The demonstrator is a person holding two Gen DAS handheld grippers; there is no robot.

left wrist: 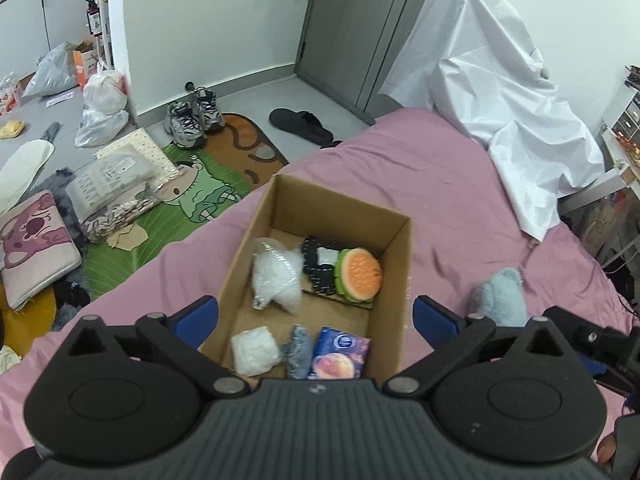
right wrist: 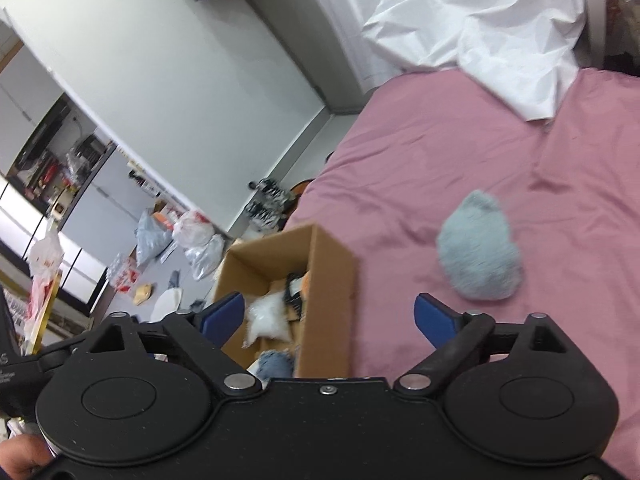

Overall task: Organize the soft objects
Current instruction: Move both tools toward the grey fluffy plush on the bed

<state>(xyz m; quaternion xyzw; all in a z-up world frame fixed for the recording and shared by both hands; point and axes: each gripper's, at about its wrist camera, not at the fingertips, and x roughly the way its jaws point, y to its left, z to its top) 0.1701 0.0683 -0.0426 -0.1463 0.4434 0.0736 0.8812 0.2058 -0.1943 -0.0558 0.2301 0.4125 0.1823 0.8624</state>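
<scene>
Left wrist view: one open cardboard box [left wrist: 320, 216] sits on the pink bed sheet [left wrist: 440, 184], with six soft items inside. At the far end: one crinkly clear plastic bag [left wrist: 276, 276], one black patterned fabric piece [left wrist: 320, 270], one round burger-shaped plush [left wrist: 359, 274] in orange and green. At the near end: one white wrapped pack [left wrist: 254, 350], one bluish fuzzy piece [left wrist: 298, 346], one glossy purple-blue packet [left wrist: 340, 354]. One pale blue fluffy plush [left wrist: 500, 294] lies on the sheet outside the box, at 3 o'clock from it. The left tool [left wrist: 316, 316] hangs over the near end of the box, jaws spread wide, two blue pads flanking the box walls, nothing gripped. One white crumpled sheet [left wrist: 500, 80] is draped at 1 o'clock. On the floor at 10 o'clock: one pair of sneakers [left wrist: 194, 116], one black slipper [left wrist: 300, 124], one cartoon rug [left wrist: 188, 200].

Right wrist view: the same box sits at 11 o'clock from the right tool [right wrist: 330, 318]; only part of its contents shows. The fluffy plush, rounded and matte, lies on the sheet at 1 o'clock, well clear of the pads. Right tool jaws are wide apart, empty; the left pad overlaps the box opening in view, contact cannot be told. A hand [right wrist: 20, 458] shows at the bottom left corner.
</scene>
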